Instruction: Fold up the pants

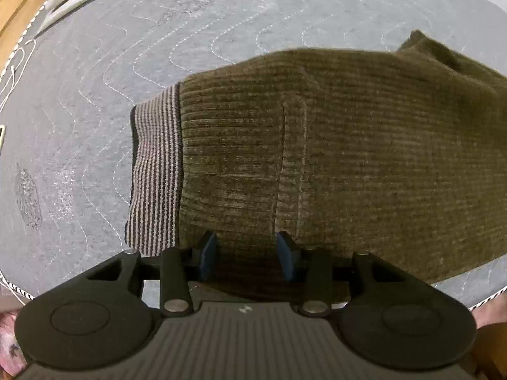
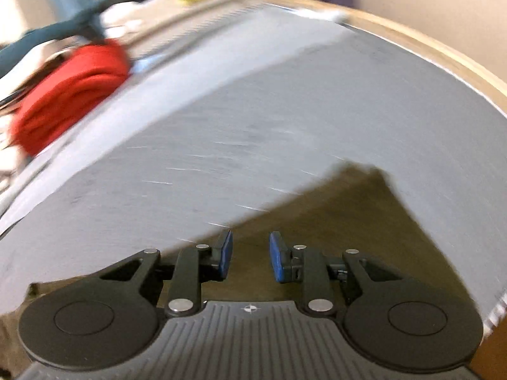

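Olive-brown ribbed corduroy makes up the pants (image 1: 332, 145), one garment lying folded on a grey quilted mat (image 1: 95, 95) stitched in pale wavy lines, with a band of fine grey-and-black stripes (image 1: 155, 171) at its left end and a raised vertical seam running down the middle of the top layer. The cloth looks soft and thick, its cords running across, and a corner pokes up at the far right. The left gripper (image 1: 247, 253) points steeply down over the near edge of the pants, its two blue pads (image 1: 207, 253) standing apart with cloth between them; whether they press on it I cannot tell. In the right wrist view, badly blurred, the right gripper (image 2: 250, 258) hangs over a pointed corner of the same pants (image 2: 348, 215), its pair of blue pads narrowly apart with nothing gripped. Beyond the mat's wooden rim (image 2: 443, 60) lies one bright red bundle of cloth (image 2: 69, 91)
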The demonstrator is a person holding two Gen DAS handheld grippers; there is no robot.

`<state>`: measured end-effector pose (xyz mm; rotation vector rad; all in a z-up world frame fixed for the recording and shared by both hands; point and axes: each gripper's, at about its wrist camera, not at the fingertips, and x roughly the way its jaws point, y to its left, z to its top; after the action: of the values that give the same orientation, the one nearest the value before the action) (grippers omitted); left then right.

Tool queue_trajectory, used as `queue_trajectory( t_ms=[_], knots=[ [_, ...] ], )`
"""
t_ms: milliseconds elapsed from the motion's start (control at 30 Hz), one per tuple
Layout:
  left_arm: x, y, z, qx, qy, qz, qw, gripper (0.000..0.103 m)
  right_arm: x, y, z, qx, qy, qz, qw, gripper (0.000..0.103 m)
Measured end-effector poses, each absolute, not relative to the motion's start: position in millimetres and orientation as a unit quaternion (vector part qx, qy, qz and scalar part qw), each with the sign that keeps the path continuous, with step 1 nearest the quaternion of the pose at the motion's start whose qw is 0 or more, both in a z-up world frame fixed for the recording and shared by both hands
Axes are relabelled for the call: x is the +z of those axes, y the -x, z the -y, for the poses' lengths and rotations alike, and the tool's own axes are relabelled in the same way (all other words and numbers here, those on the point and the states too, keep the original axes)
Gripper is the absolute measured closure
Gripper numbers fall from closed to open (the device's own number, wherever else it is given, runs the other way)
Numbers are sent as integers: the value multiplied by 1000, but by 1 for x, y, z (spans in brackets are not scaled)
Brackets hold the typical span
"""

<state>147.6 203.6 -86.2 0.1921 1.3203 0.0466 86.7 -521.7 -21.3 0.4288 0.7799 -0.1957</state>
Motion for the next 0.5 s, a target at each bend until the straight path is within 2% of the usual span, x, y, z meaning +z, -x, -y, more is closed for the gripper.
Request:
queue_trajectory(
  t_ms=[200, 500],
  knots=[
    [-84, -149, -212, 20, -67, -614, 787, 55, 5, -136, 435, 46, -163, -359, 918, 78],
    [-90, -141, -217, 0, -53, -614, 788, 54, 9, -184, 290, 225, -101, -410, 878, 77]
  ],
)
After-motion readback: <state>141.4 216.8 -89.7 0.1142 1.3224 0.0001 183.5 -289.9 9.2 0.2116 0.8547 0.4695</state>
